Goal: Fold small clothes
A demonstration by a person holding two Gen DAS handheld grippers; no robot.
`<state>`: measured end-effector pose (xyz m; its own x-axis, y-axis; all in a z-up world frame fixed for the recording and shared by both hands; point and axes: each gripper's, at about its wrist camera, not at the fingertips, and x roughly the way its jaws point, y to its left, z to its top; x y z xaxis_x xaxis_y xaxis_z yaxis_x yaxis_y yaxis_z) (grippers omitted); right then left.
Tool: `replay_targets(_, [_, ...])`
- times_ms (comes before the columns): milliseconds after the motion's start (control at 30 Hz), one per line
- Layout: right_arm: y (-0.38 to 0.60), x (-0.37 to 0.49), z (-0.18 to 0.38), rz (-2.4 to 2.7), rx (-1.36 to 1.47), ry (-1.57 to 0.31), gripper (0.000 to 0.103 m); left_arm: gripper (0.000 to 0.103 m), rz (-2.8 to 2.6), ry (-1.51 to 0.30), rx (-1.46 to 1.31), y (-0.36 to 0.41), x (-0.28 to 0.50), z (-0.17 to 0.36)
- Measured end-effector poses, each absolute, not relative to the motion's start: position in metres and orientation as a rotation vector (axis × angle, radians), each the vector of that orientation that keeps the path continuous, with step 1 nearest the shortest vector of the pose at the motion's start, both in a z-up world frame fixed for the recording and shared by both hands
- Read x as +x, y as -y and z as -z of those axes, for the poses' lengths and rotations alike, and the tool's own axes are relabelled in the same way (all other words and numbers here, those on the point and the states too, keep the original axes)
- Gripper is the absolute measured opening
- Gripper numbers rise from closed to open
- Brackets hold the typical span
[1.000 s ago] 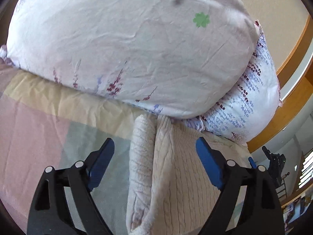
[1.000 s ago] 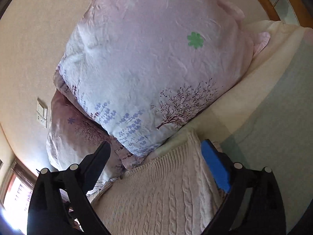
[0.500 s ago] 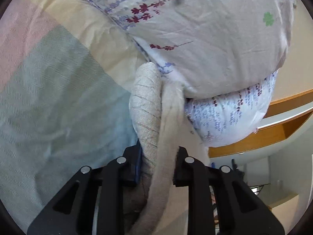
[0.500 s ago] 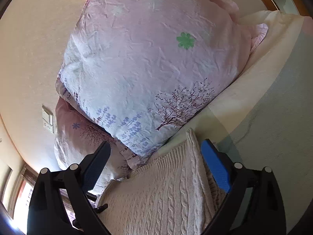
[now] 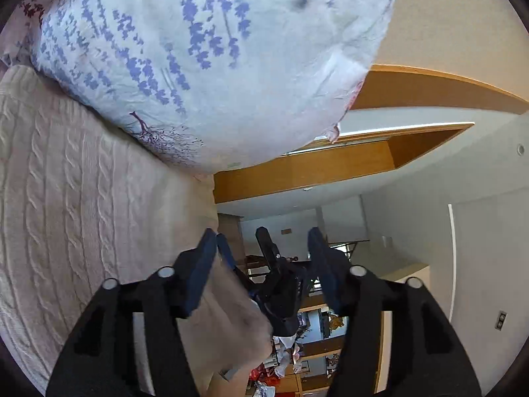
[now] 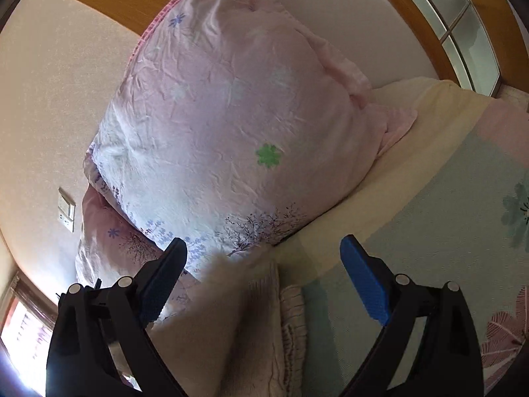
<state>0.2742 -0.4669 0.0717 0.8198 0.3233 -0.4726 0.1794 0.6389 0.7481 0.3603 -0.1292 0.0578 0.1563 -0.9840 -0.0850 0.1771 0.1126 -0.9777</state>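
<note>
bright daylight – window (image 6: 23, 327) glare low left, fisheye-bent edges, near cloth blurred

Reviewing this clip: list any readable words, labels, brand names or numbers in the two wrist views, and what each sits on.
None can be read.
Pillow: printed flowers, trees and a green clover only, no lettering.
Knit sweater: cable pattern, no visible tag.
Wall switch plate: no legible marking.
Small wall plaque in the far room: too small and blurred to read.
</note>
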Motion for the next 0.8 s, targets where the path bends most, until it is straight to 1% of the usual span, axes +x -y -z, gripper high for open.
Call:
replay_targets(67, [0.471, 0.282, -0.062, -0.156, 0.93, -0.698, 0.098, 0.082, 1.037, -0.963, -0.956, 0.115, 0.353, -0.067])
replay_targets(133, [0.467, 0.293, -0.052, -0.219, 0.936, -0.812, 0.1, 0.09, 0.895, -0.916, -0.816, 0.088, 0.344, -0.075])
replay_targets(233, [0.447, 0.308, -0.036, -0.258, 0.904, -0.981, 0.1, 0.094, 0.696, -0.933, -0.631, 0.06, 0.337, -0.069])
replay_targets(333, [0.426, 0.317, -0.02, -0.284, 0.874, -1.098, 0.098, 0.094, 0.613, -1.046, -0.529, 0.058, 0.335, -0.041])
replay_targets(367, [0.421, 0.318, -0.018, -0.291, 0.863, -1.111, 0.094, 0.094, 0.605, -1.085, -0.517, 0.06, 0.336, -0.031])
replay_targets(467, [0.41, 0.319, -0.011, -0.343, 0.865, -1.141, 0.076, 0.093, 0.633, -1.145, -0.505, 0.079, 0.333, -0.008])
replay_targets(500, [0.408, 0.319, -0.007, -0.339, 0.861, -1.16, 0.067, 0.094, 0.632, -1.115, -0.483, 0.085, 0.33, -0.007])
replay_targets(533, [0.407, 0.32, -0.006, -0.324, 0.847, -1.157, 0.062, 0.093, 0.641, -1.084, -0.456, 0.094, 0.328, -0.009])
replay_targets(567, [0.407, 0.32, -0.004, -0.325, 0.85, -1.156, 0.054, 0.086, 0.667, -1.085, -0.458, 0.101, 0.329, -0.007])
replay_targets(600, [0.407, 0.32, -0.003, -0.343, 0.88, -1.144, 0.045, 0.082, 0.65, -1.091, -0.466, 0.104, 0.33, -0.002])
replay_targets(667, [0.411, 0.318, -0.001, -0.375, 0.951, -1.122, 0.041, 0.054, 0.637, -1.073, -0.484, 0.101, 0.332, 0.001])
replay_targets(733, [0.407, 0.316, -0.006, -0.427, 1.0, -1.08, 0.039, 0.039, 0.679, -1.079, -0.554, 0.084, 0.334, -0.001])
replay_targets(800, [0.394, 0.317, -0.017, -0.525, 1.029, -1.037, 0.038, 0.037, 0.715, -1.074, -0.546, 0.064, 0.33, -0.013])
